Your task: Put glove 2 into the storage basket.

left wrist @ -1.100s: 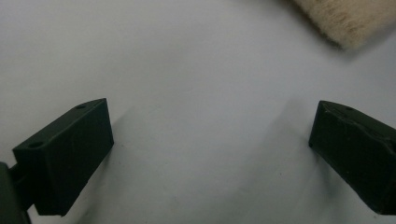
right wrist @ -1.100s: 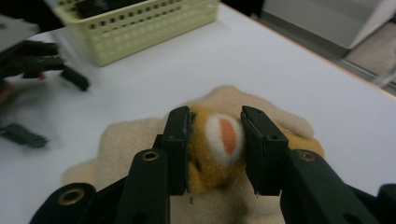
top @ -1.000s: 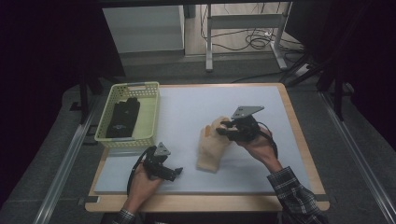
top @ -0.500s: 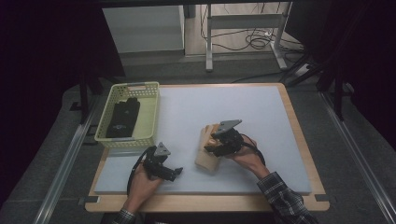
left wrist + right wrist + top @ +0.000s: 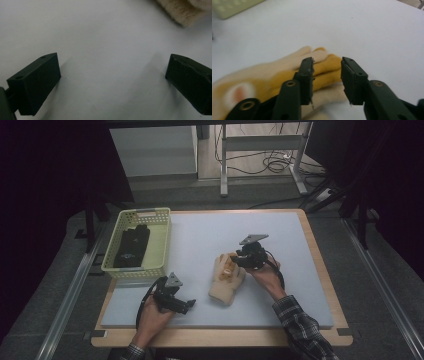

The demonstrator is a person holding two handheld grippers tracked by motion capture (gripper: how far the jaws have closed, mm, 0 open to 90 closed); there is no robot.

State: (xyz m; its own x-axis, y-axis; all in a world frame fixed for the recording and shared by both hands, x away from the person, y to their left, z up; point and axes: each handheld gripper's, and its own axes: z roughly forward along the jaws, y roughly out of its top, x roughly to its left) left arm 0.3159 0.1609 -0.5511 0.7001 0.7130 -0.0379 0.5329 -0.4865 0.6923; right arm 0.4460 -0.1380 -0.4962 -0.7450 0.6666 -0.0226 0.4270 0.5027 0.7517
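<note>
A cream glove (image 5: 226, 280) with a yellow-orange palm lies flat on the white mat (image 5: 200, 235), fingers pointing away from me. My right gripper (image 5: 236, 262) hangs low over the glove's fingers. In the right gripper view the yellow fingers (image 5: 327, 68) run across the gap of that gripper (image 5: 327, 62). Its jaws have just been closing but stand apart, and I see no pad pressing the cloth. My left gripper (image 5: 189, 306) rests on the mat at the front left, open and holding nothing (image 5: 112, 57), with the glove's fuzzy cuff (image 5: 185, 10) ahead of it.
A pale yellow basket (image 5: 145, 212) stands at the mat's left edge with a black object (image 5: 131, 245) inside. The wooden table edge (image 5: 320, 265) frames the mat. Bare mat stretches behind and to the right of the glove.
The right gripper has come down and shifted over the glove's fingers, and the glove now lies flatter. The left gripper has not moved.
</note>
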